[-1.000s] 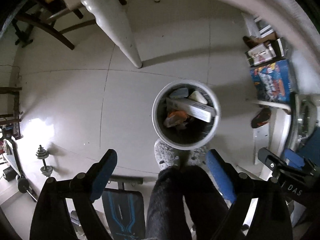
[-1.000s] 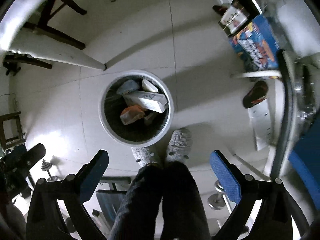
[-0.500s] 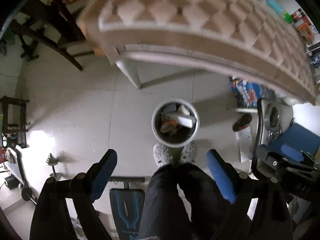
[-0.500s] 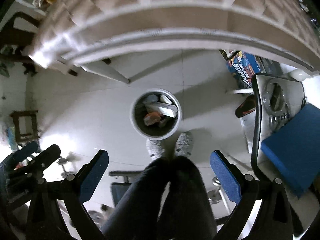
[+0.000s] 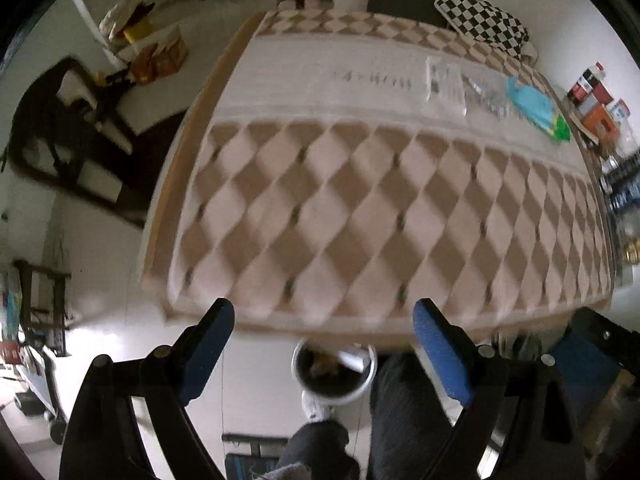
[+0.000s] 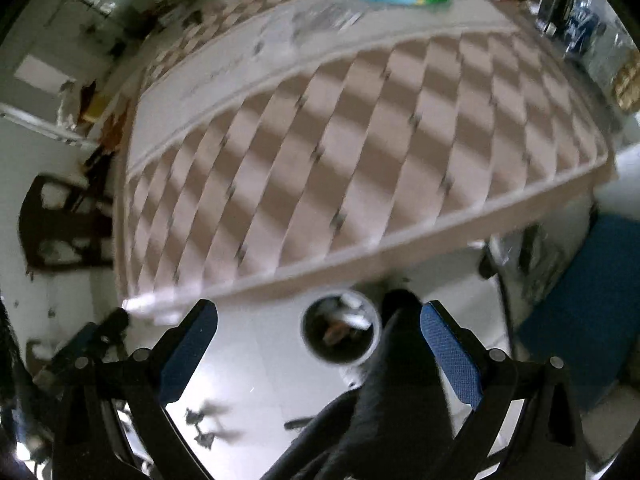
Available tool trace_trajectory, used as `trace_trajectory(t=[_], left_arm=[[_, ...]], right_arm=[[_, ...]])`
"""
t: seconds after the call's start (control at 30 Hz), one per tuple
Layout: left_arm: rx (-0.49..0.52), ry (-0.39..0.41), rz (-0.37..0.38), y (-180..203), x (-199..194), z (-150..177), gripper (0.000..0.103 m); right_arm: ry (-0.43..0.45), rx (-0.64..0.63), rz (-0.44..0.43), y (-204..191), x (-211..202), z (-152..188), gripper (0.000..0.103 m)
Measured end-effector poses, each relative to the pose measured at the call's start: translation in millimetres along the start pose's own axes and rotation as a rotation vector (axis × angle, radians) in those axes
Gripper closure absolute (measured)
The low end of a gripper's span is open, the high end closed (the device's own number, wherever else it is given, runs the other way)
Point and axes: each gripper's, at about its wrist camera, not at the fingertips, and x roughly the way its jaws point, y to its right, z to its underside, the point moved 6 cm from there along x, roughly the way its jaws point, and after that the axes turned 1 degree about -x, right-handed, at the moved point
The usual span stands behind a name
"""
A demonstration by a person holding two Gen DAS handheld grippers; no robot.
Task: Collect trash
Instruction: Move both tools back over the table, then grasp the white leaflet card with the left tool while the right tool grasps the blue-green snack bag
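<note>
Left wrist view: round white bin [image 5: 334, 374] holds mixed trash; both tools gape wide, empty.

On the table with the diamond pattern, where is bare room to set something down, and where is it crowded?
The near diamond-patterned half of the beige table cover is bare, from the near edge to the white stripe. The stripe's left part is free too. It is crowded at the far right: clear plastic wrappers lie beside a light blue bag.
</note>
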Motion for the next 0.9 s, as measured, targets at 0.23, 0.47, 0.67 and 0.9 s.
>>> trace_trajectory(t=[0.23,0.47,0.67,0.9], left_arm=[[-0.013,-0.054,-0.006,82.6,60.5,-136.9,0.012],[0.033,-0.116,-0.071,162.4,135.1,-238.3,0.012],[0.049,-0.179,-0.092,192.2,182.6,-272.3,0.012],[0.098,-0.248,-0.076,205.9,213.7,-275.6,0.012]], right_arm=[[-0.017,-0.058,0.124,55.2,22.7,-176.7,0.001],[-0.117,-0.334,0.316,81.5,70.5,-354.7,0.001],[-0.262,-0.606,0.434,83.4,132.1,-441.7,0.001],[-0.437,-0.83,0.452,84.0,201.4,-480.0,0.001]])
